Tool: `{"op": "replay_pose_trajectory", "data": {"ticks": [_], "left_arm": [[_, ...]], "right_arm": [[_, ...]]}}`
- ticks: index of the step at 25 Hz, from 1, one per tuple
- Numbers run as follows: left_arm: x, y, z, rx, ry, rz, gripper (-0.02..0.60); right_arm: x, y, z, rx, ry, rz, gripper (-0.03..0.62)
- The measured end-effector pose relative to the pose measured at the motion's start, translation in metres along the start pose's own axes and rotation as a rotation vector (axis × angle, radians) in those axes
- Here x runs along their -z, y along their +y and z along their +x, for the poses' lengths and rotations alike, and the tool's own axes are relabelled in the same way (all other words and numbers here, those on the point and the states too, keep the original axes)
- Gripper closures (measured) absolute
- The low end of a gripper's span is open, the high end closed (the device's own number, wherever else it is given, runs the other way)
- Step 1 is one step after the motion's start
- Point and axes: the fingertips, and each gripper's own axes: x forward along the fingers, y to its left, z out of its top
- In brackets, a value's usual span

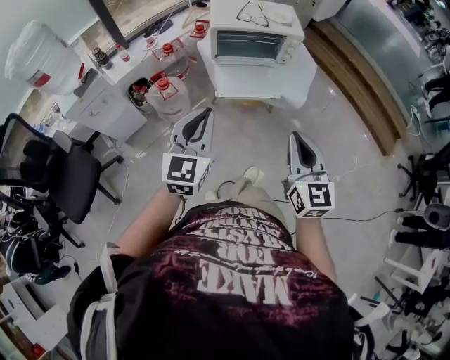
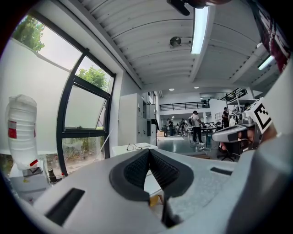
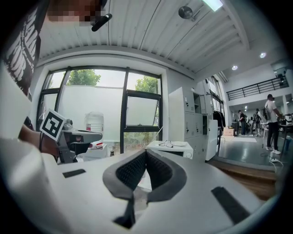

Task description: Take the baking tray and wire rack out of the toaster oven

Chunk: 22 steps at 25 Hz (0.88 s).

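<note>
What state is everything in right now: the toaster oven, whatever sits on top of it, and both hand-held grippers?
toaster oven: door closed, standing ahead, apart from both grippers.
glasses: lying on top of the toaster oven.
left hand-held gripper: shut, nothing between its jaws.
right hand-held gripper: shut, nothing between its jaws.
baking tray and wire rack: not visible from here; not taken out yet.
</note>
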Motion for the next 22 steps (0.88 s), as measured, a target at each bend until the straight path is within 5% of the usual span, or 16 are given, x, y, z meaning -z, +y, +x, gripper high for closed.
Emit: {"op": "replay_pose_trajectory", "data": {"ticks": [22], "left_arm": [[0.015, 0.025, 0.079, -0.100, 0.078, -0.014, 0.575]], "right_arm": [[0.017, -0.049, 0.103, -0.145, 0.023, 0.044, 0.591]]}}
